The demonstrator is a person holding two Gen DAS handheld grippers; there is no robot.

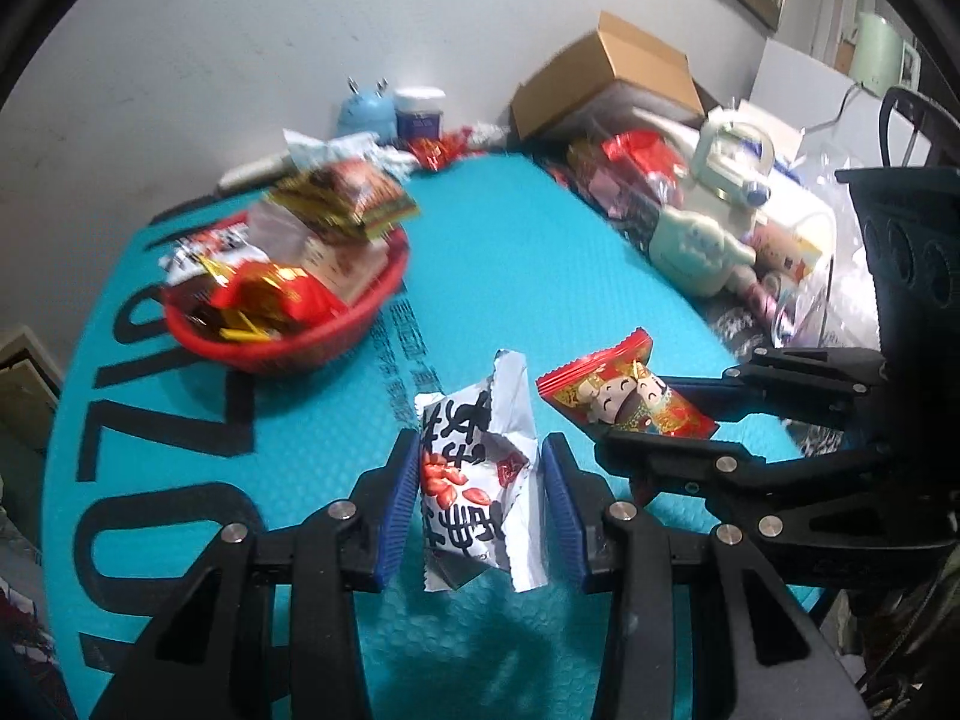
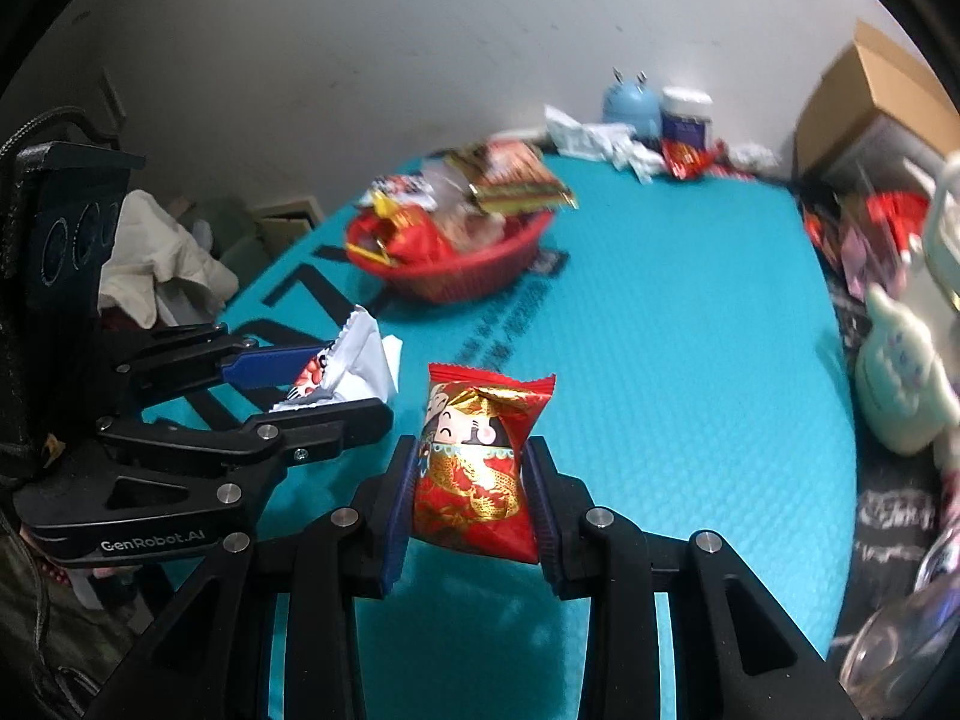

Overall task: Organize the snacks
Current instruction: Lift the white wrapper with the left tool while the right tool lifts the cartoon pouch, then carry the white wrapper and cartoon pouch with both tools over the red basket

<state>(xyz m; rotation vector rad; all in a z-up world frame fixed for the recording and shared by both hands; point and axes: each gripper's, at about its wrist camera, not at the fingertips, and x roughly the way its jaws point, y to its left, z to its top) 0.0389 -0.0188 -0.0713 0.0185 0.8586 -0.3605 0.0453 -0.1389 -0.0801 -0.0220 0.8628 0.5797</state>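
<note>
Both claws are clenched, we note. Our left gripper [image 1: 480, 492] grasps a white snack packet [image 1: 477, 474] printed with black characters; our right gripper [image 2: 474, 480] grasps a red snack packet [image 2: 480, 462] bearing cartoon figures. We record both packets lifted clear of the teal mat [image 2: 690, 360], nearer to us than the red basket [image 1: 300, 348], which sits heaped with snacks toward the wall.

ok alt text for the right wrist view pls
The right gripper pinches a red snack packet above a turquoise mat. Beside it, the left gripper holds a white packet; a red basket piled with snacks sits beyond.
</note>
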